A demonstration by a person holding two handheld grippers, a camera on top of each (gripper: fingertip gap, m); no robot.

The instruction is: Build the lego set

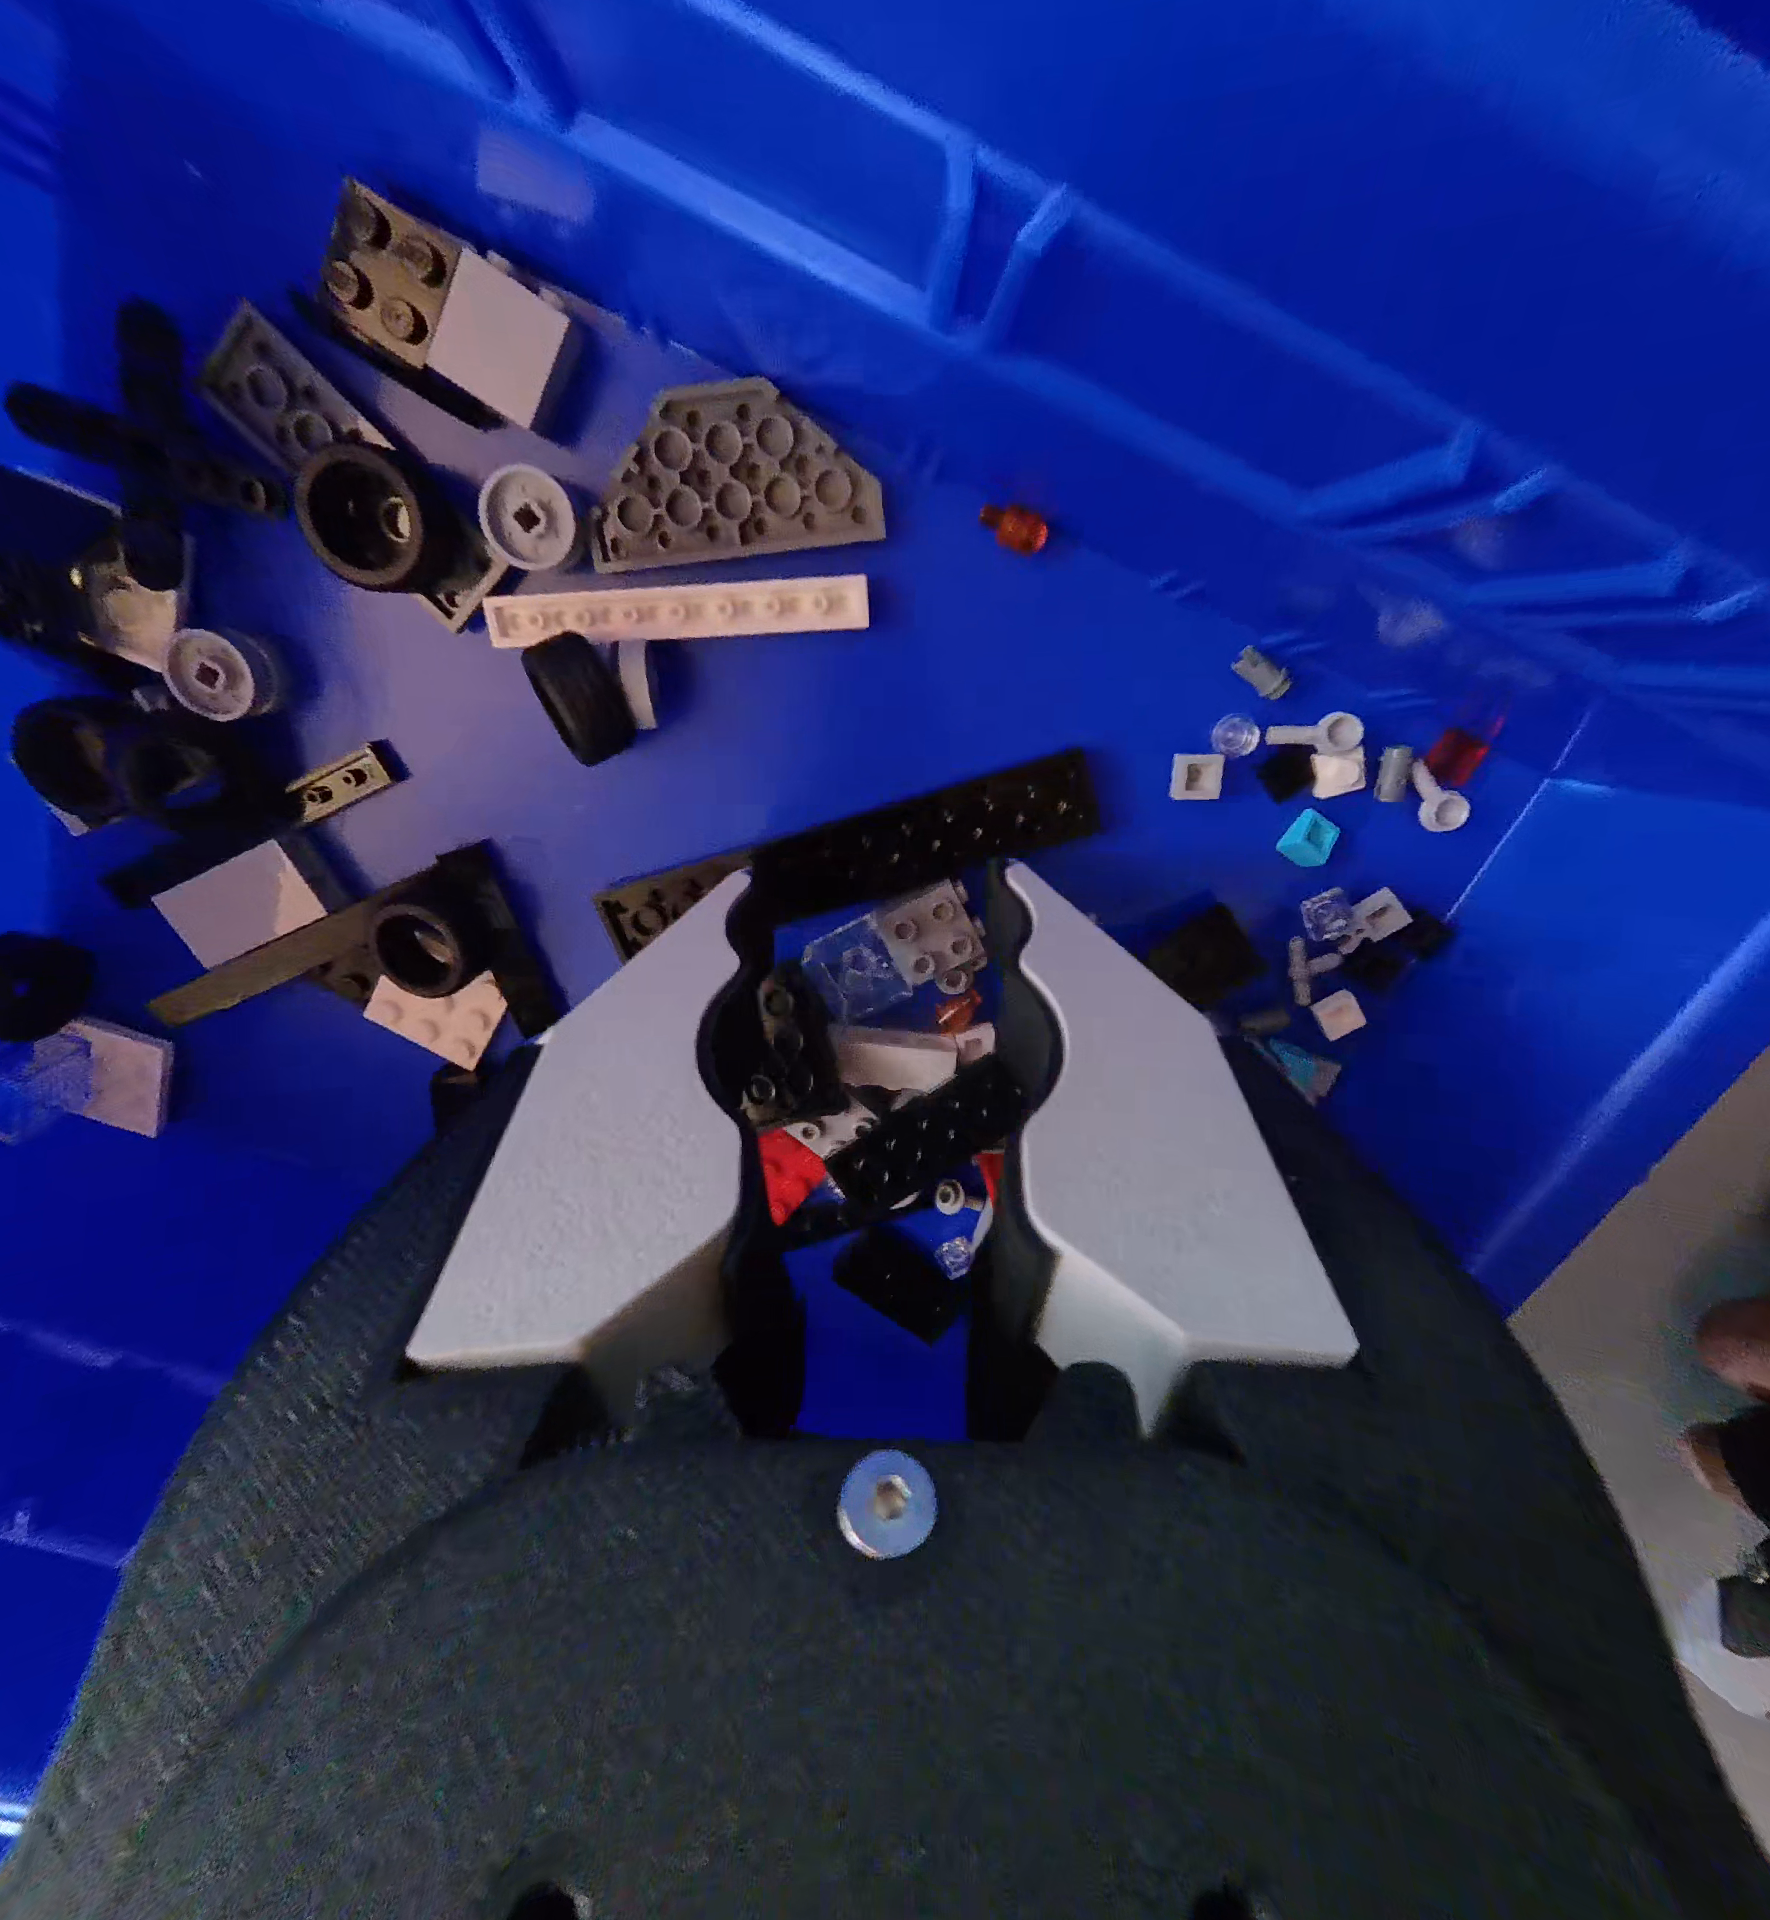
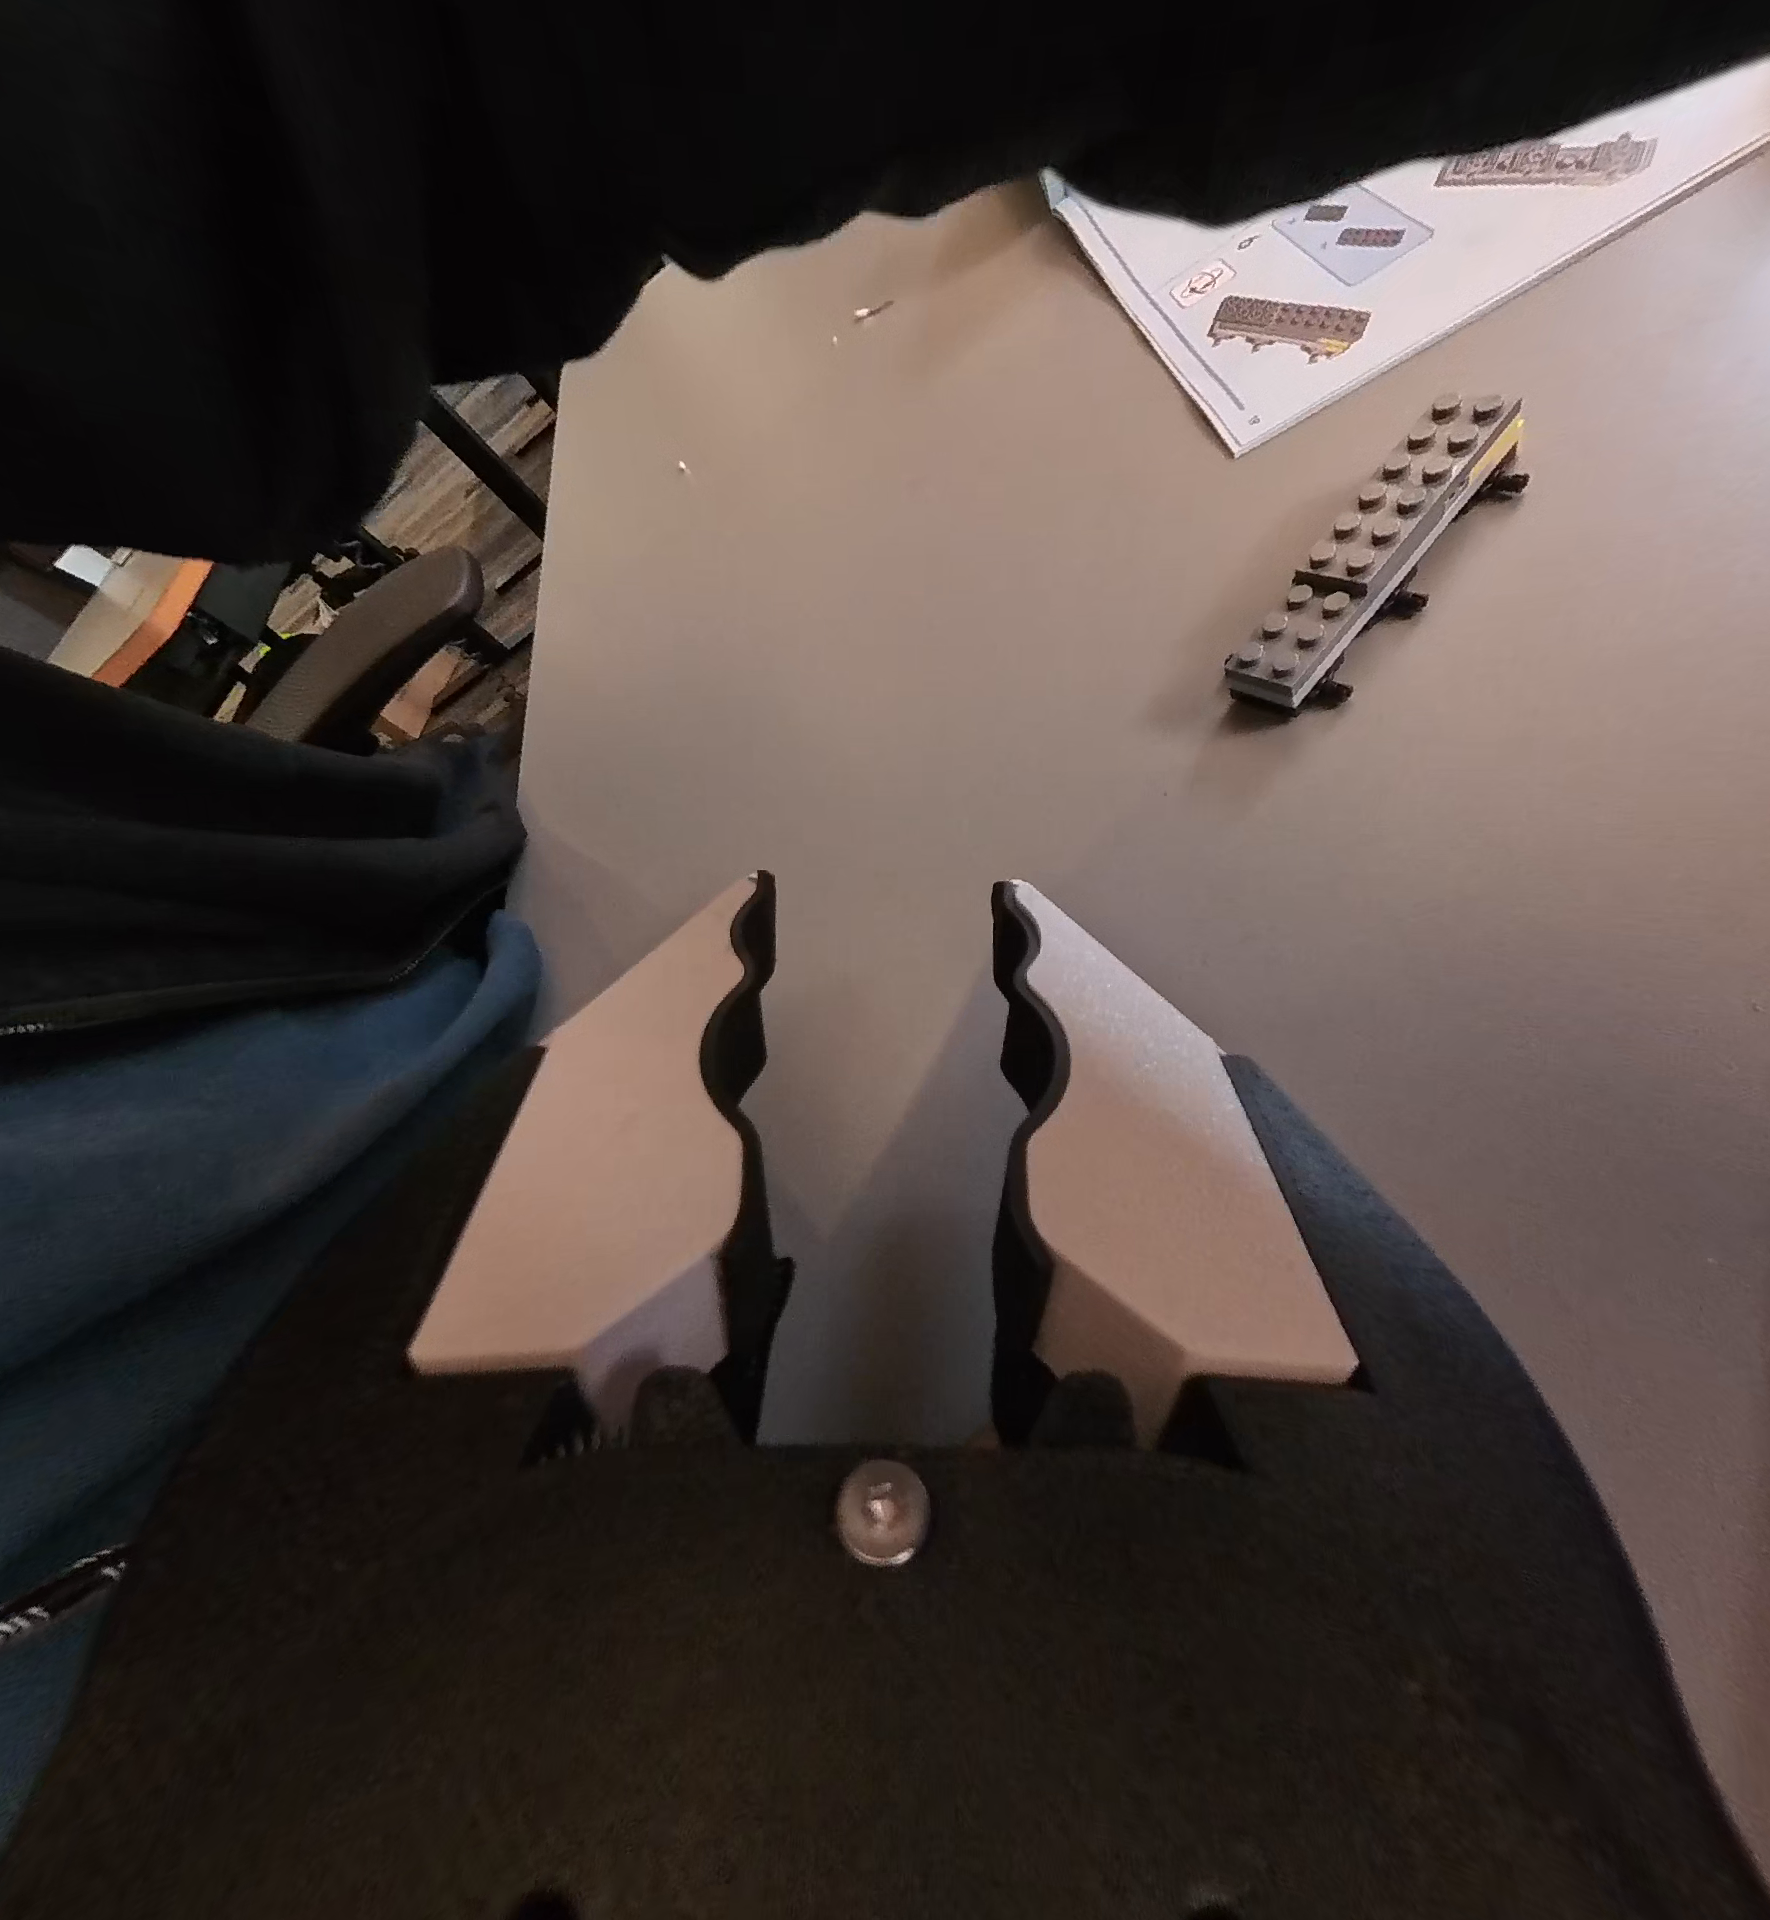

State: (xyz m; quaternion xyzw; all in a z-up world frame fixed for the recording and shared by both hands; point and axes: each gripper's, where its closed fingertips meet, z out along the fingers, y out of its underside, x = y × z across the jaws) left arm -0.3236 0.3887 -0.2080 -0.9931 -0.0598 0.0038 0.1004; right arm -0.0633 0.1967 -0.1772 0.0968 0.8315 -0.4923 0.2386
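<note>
My left gripper (image 1: 876,883) is open and reaches down into a blue bin (image 1: 1172,312) of loose lego pieces. Its tips are just short of a long black studded plate (image 1: 933,821) that lies on the bin floor. Between the fingers I see a pile of small black, white, red and clear pieces (image 1: 881,1049). My right gripper (image 2: 881,894) is open and empty, low over the grey table (image 2: 964,623). A long dark grey lego assembly (image 2: 1380,551) lies on the table ahead and to the right of it.
The bin also holds a grey wedge plate (image 1: 735,478), a white strip plate (image 1: 673,608), tyres, wheels and tiny parts (image 1: 1317,769). An open instruction booklet (image 2: 1380,260) lies beyond the assembly. A dark sleeve (image 2: 341,208) hangs over the table's left edge. My right fingertips sit around 30 cm from my left ones.
</note>
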